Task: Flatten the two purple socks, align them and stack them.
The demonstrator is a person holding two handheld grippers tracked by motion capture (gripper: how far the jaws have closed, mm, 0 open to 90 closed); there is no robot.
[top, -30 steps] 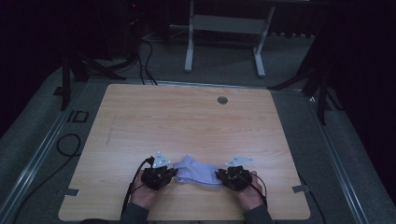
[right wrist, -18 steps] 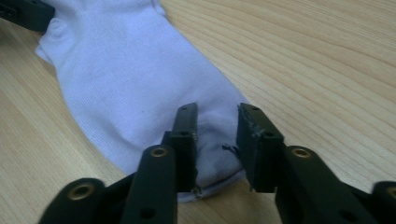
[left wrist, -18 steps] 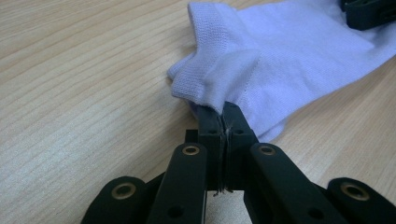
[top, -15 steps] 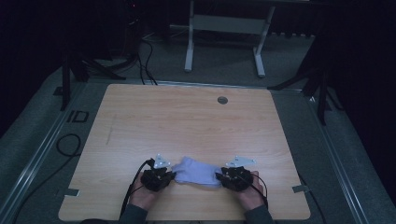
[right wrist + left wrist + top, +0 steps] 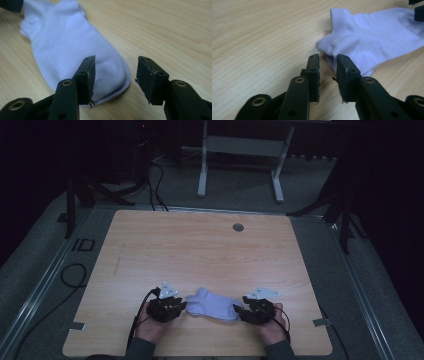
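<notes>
A pale lilac ankle sock (image 5: pixel 212 304) lies flat on the wooden table (image 5: pixel 200 255) near its front edge, between the two grippers. My left gripper (image 5: pixel 183 306) is at the sock's left end. In the left gripper view its jaws (image 5: pixel 327 58) have just been opening, and the sock's heel (image 5: pixel 374 37) lies at their tips, unpinched. My right gripper (image 5: pixel 239 311) is at the sock's right end. Its jaws (image 5: pixel 116 60) have also just been opening and stand apart over the toe of the sock (image 5: pixel 67 45), with no pad pressing on it.
A round grommet hole (image 5: pixel 238 227) sits near the table's far edge. Cables (image 5: pixel 75 275) lie on the floor to the left, and a grey metal stand (image 5: pixel 240 150) is behind the table. Tape tabs (image 5: pixel 320 322) mark the front corners.
Both hands and the sock keep nearly the same places. The sock's ends now lie loose at the jaws instead of being pinched.
</notes>
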